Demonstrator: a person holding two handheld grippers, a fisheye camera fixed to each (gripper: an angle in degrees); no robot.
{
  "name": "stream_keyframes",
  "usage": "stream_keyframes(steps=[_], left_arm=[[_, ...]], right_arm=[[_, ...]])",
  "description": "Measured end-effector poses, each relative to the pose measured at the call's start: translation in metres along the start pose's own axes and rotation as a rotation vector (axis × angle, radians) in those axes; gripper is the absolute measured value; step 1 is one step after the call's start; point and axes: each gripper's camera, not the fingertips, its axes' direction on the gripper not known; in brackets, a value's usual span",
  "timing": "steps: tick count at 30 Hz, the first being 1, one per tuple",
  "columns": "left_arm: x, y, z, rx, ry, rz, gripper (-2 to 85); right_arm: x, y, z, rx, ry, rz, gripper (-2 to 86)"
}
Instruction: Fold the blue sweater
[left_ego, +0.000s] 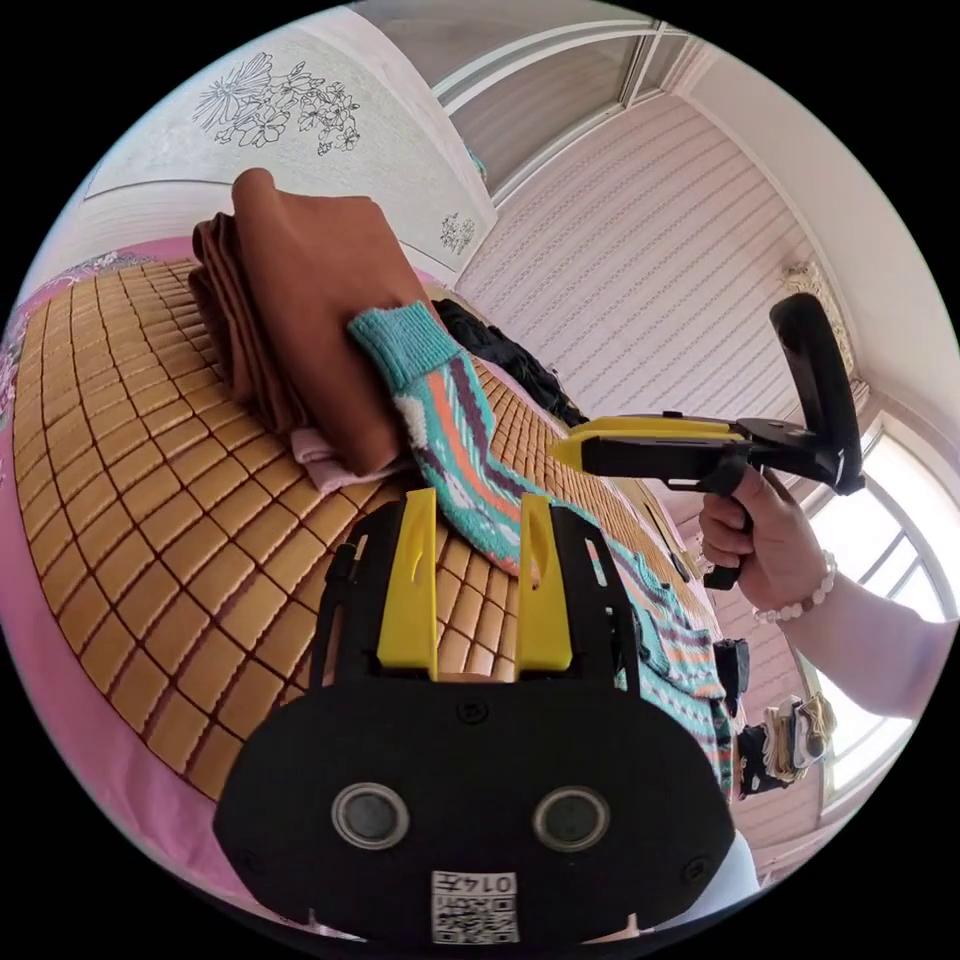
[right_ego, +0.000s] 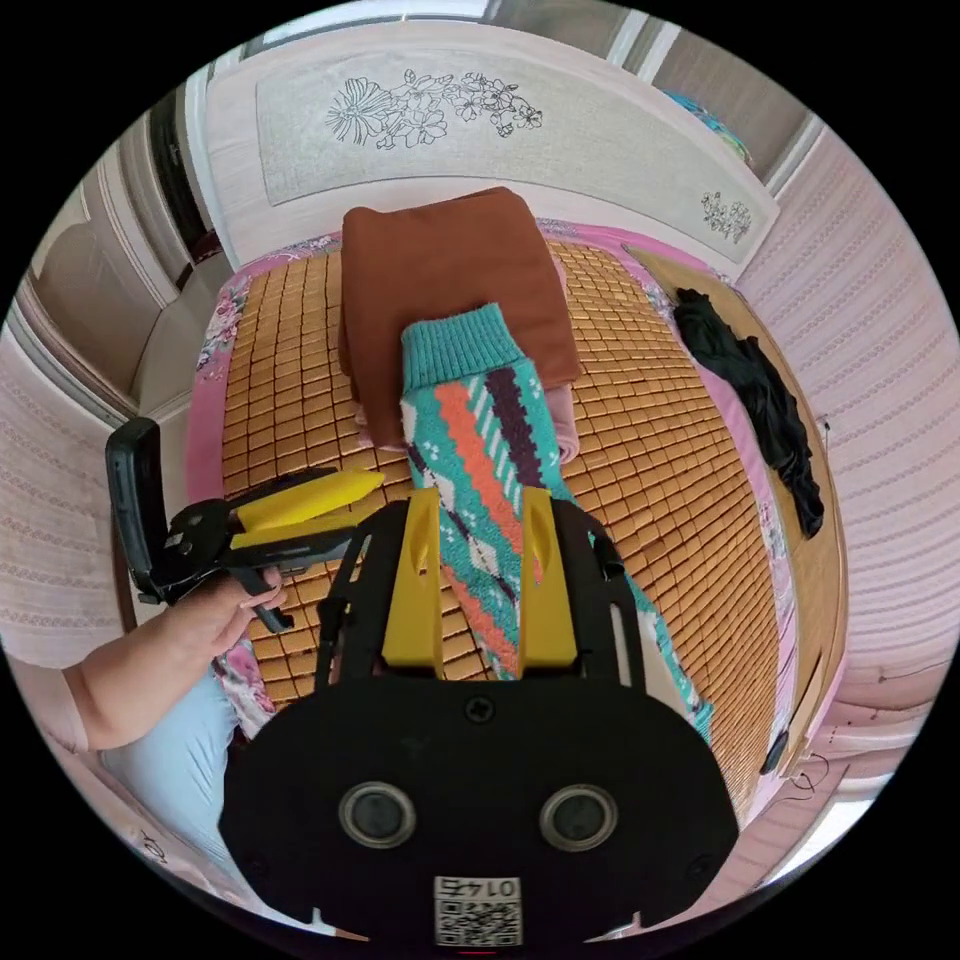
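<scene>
The blue sweater (left_ego: 460, 430) (right_ego: 480, 440) is teal knit with orange, purple and white bands. It lies stretched along a bamboo mat (left_ego: 130, 450) (right_ego: 680, 450), its ribbed cuff resting on a folded brown cloth (left_ego: 310, 300) (right_ego: 450, 270). My left gripper (left_ego: 477, 510) is open, its yellow jaws apart over the sleeve's edge. My right gripper (right_ego: 477, 505) is open too, the sleeve running under the gap between its jaws. A hand holds each gripper: the right gripper (left_ego: 562, 452) hovers above the sweater's body, and the left gripper (right_ego: 365, 505) sits beside the sleeve.
A pink folded piece (left_ego: 325, 460) peeks from under the brown stack. A black garment (right_ego: 760, 400) (left_ego: 510, 360) lies along the mat's far edge by the striped wall. A flowered headboard (right_ego: 450, 140) stands behind the stack. The person's arm (right_ego: 150, 660) is beside the bed.
</scene>
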Motion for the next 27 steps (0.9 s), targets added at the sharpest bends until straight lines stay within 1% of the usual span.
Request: stream_keyframes(steps=[1,4,7,12,15,17,19,24,27], left_arm=[[-0.003,-0.010,0.005,-0.012,-0.012,0.019,12.3],[-0.014,-0.024,0.013,-0.019,-0.031,0.066,11.9],[-0.032,-0.027,0.013,-0.030,0.008,0.015,10.1],[-0.040,-0.036,0.015,-0.084,-0.037,-0.012,9.8],[-0.043,-0.039,0.023,-0.123,-0.024,-0.034,8.9],[-0.041,-0.040,0.037,-0.188,0.005,-0.029,8.1],[-0.036,-0.040,0.040,-0.208,-0.024,-0.014,6.4],[-0.015,-0.036,0.036,-0.162,-0.044,0.072,1.6],[0.013,-0.032,0.022,-0.068,0.052,0.164,-0.1]], right_arm=[[-0.009,-0.014,0.000,-0.004,0.022,-0.033,12.4],[-0.028,-0.042,0.001,0.001,0.006,-0.094,12.9],[-0.045,-0.063,0.011,-0.009,-0.017,-0.119,14.4],[-0.066,-0.073,0.044,-0.109,0.026,-0.141,15.0],[-0.074,-0.062,0.042,-0.102,0.107,-0.160,10.9],[-0.076,-0.047,0.035,-0.092,0.097,-0.188,7.3],[-0.074,-0.034,0.028,-0.078,0.088,-0.187,5.8],[-0.046,0.020,0.000,-0.015,-0.019,-0.090,5.0],[-0.016,0.080,-0.044,0.099,-0.074,0.007,4.9]])
